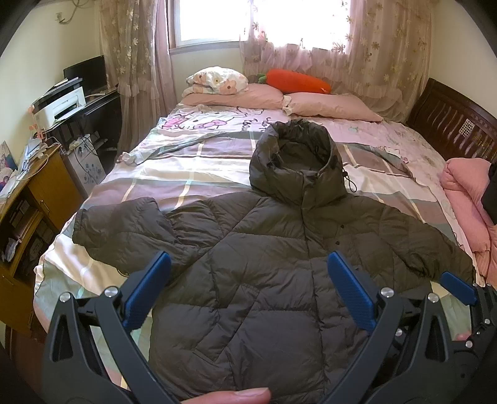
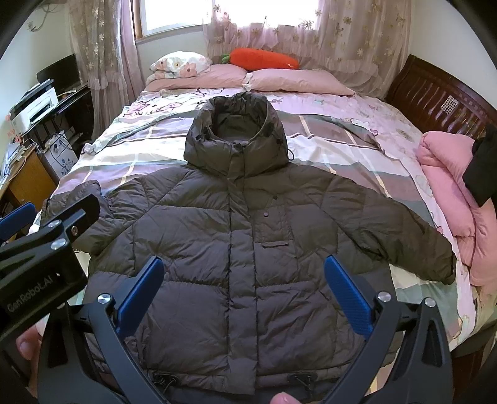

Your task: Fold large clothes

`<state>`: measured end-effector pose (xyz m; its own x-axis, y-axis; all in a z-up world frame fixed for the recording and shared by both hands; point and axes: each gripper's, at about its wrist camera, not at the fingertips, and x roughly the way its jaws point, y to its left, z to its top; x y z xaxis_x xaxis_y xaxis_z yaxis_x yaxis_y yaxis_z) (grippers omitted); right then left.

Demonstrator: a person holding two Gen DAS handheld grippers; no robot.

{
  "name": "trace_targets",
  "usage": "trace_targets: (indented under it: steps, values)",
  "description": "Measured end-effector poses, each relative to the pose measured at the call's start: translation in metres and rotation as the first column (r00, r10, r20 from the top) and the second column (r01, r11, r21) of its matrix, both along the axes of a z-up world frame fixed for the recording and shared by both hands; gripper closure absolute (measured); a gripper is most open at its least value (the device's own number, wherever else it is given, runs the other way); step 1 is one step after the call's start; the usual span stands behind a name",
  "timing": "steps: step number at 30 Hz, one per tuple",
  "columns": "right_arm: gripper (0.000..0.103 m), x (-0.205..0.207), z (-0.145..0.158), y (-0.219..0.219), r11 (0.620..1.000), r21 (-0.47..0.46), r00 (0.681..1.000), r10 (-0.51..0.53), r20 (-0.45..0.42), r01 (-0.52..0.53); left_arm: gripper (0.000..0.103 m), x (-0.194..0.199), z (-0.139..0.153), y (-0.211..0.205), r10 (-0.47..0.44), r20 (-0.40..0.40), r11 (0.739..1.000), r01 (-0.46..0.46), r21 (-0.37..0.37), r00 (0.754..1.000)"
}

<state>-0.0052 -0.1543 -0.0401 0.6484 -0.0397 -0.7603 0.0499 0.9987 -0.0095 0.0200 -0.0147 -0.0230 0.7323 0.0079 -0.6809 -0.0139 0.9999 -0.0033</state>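
**Jacket lies flat on the bed, both tongs open above it**

The jacket is a dark puffer spread front-up on the bed, hem toward the cameras and hood pointing to the pillows. Nearest, above the jacket's hem, the right gripper hangs with its blue fingers spread wide and nothing between them. The left gripper is likewise wide open and empty, over the jacket's lower left part; in the right wrist view its black body shows at the left edge, beside the jacket's sleeve. A fingertip shows at the bottom edge of each view.

The jacket's left sleeve is bent in toward the chest, while the right sleeve stretches straight out toward a pink quilt bunched at the bed's right edge. Snaps run down the jacket's closed front, and hem cords show at its near edge.

Beyond the hood lie two pink pillows, a flowered pillow and a carrot plush, under a curtained window. Left of the bed stand a printer on a desk and a wooden cabinet.
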Motion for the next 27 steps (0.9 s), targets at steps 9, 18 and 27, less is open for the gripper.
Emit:
trace_targets:
  steps: [9,18,27]
  values:
    - [0.001,-0.004,-0.01,0.0,1.0,0.02,1.0,0.002,-0.006,-0.002,0.002,0.001,-0.047,-0.012,0.003,-0.032,1.0,-0.002,0.019,0.999]
    - [0.001,0.011,-0.018,-0.04,0.997,0.07,0.999,-0.026,-0.035,0.028,0.002,0.027,-0.051,-0.012,0.003,-0.079,1.0,-0.004,-0.002,0.997]
    - [0.001,0.027,-0.116,-0.303,0.675,0.464,0.818,-0.504,-0.277,0.574,0.017,0.074,-0.147,0.013,-0.079,-0.552,0.947,-0.111,-0.302,0.83]
